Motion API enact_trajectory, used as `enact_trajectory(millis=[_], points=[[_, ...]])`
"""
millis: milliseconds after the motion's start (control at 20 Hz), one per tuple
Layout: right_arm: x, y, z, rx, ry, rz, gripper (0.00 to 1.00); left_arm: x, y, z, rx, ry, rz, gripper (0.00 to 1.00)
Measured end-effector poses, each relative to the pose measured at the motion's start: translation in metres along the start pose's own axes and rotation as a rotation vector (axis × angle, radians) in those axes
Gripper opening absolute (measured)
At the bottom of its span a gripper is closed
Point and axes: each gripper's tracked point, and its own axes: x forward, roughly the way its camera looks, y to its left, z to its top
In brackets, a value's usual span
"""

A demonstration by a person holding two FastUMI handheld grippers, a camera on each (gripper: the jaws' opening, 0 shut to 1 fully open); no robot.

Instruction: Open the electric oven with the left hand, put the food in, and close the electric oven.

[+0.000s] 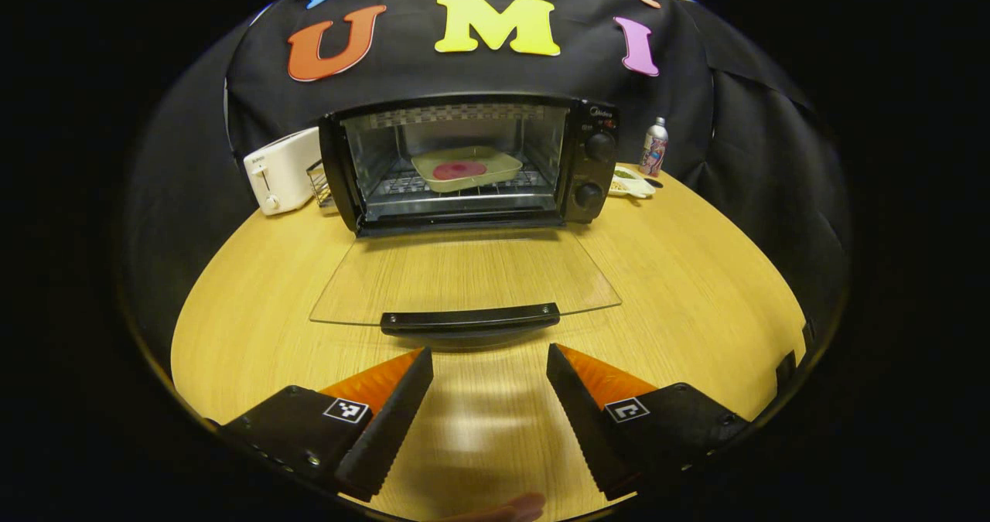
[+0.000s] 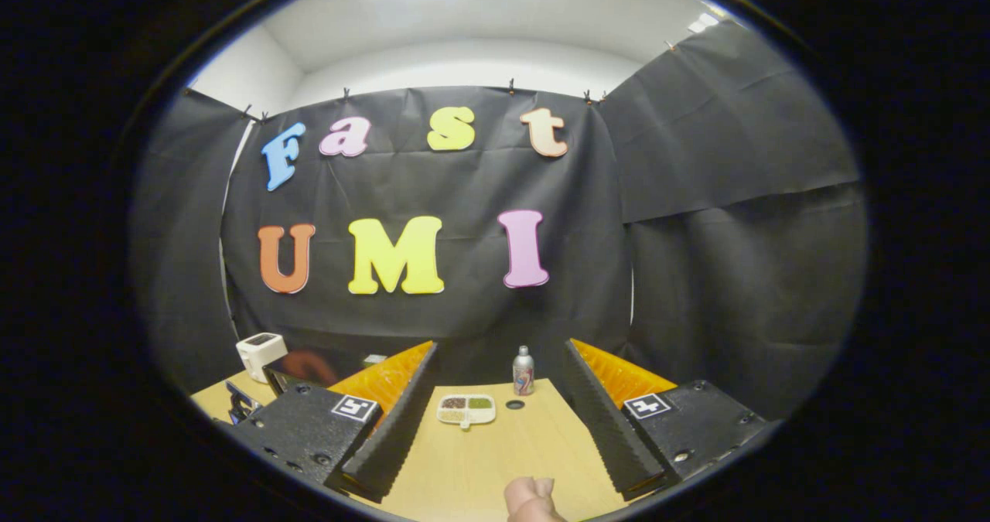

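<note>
the electric oven (image 1: 464,162) stands open with the food (image 1: 460,169) on its rack; in front of its lowered door (image 1: 464,278), the left gripper (image 1: 489,367) gapes wide, empty. the right gripper (image 2: 499,363) is likewise spread, holding nothing.

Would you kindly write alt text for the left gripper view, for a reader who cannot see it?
An electric oven stands on a wooden table with its glass door folded down flat, and a tray of food sits on the rack inside. The open left gripper hovers just short of the door handle. A white toaster stands beside the oven.
</note>
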Motion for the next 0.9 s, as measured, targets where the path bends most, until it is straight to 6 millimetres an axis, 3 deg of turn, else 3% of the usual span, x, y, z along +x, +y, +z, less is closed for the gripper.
enact_trajectory(millis=[200,300,500,900], points=[[0.001,0.005,-0.013,-0.001,0.041,0.072,0.96,0.017,0.008,-0.004,-0.005,0.036,0.03,0.95],[0.004,-0.001,-0.011,-0.009,0.035,0.068,1.0,0.021,0.011,-0.001,-0.008,0.035,0.045,0.95],[0.009,-0.01,-0.015,0.005,0.03,0.062,0.96,0.027,0.015,0.005,-0.024,0.033,0.061,0.95],[0.018,-0.006,-0.027,0.019,0.056,0.099,0.96,0.026,0.015,0.007,-0.031,0.067,0.056,0.95]])
